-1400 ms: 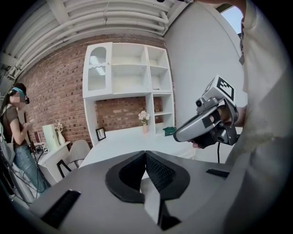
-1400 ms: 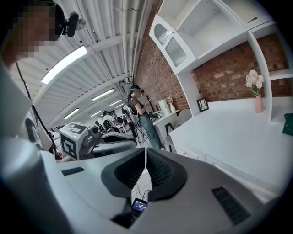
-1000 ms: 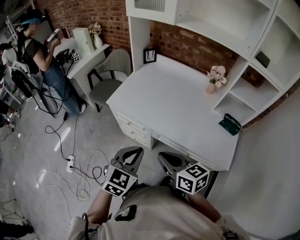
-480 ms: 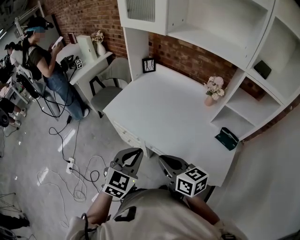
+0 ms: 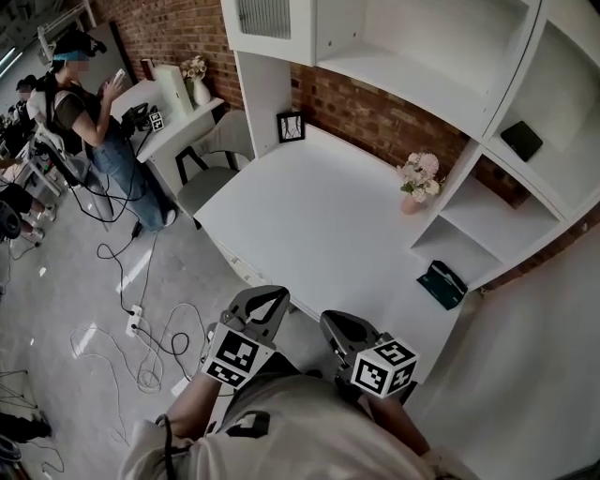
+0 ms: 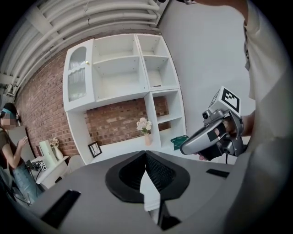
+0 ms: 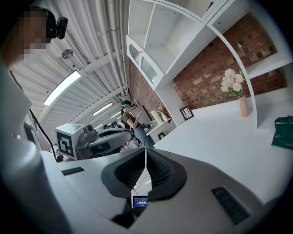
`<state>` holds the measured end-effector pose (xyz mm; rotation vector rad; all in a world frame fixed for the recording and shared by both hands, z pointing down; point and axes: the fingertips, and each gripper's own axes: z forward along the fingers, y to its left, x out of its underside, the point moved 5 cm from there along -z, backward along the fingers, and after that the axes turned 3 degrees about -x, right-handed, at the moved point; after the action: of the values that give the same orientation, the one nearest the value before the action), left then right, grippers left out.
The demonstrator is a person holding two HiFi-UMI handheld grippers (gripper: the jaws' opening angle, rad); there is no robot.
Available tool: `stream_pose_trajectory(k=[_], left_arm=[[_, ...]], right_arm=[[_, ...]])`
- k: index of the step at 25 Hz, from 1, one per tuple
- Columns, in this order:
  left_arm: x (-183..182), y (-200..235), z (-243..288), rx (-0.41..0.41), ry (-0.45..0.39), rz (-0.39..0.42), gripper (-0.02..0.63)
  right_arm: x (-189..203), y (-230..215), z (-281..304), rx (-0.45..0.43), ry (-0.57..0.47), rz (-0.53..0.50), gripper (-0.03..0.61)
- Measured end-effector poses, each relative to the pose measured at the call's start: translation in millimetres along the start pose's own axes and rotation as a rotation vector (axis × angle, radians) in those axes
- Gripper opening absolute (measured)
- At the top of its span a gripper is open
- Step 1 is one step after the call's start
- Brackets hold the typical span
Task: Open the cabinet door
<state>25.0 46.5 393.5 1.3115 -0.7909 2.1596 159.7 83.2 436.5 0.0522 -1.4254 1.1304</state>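
Observation:
The cabinet door [image 5: 264, 19], white with a ribbed glass pane, is closed at the upper left of the white shelf unit above the desk [image 5: 319, 220]. It also shows in the left gripper view as the arched-pane door [image 6: 77, 75] and in the right gripper view as the door [image 7: 145, 65]. My left gripper [image 5: 272, 296] and right gripper [image 5: 334, 324] are held side by side in front of the desk's near edge, far below the door. Both are shut with nothing between the jaws, as the left gripper [image 6: 145, 154] and the right gripper [image 7: 145, 152] show in their own views.
On the desk stand a pink flower vase [image 5: 412, 186], a small picture frame [image 5: 291, 126] and a green box [image 5: 441, 284]. A grey chair [image 5: 214, 176] and a person [image 5: 89, 103] are to the left. Cables [image 5: 141, 328] lie on the floor.
Both grippers have moved forward toward the desk. The desk's near edge now lies closer, and its drawer fronts have dropped out of sight. Both stay shut.

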Motion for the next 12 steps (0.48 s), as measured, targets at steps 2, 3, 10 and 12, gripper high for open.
stream_pose_trajectory(k=[2,3,10,12], left_arm=[[-5,0,6,0.000,-0.003,0.006,0.017],[-7,0,8,0.000,-0.006,0.006,0.017],[-9,14,27,0.022,-0.022,-0.005,0.017],[-9,23,34,0.034,-0.037,-0.007,0.017]], right_arm=[[-1,-5,-2,-0.001,-0.001,0.009,0.032],[-2,-6,-2,-0.003,0.003,0.008,0.032],[-10,-22,2,0.039,-0.004,0.011,0.032],[-14,-25,9,0.054,0.000,0.006,0.032]])
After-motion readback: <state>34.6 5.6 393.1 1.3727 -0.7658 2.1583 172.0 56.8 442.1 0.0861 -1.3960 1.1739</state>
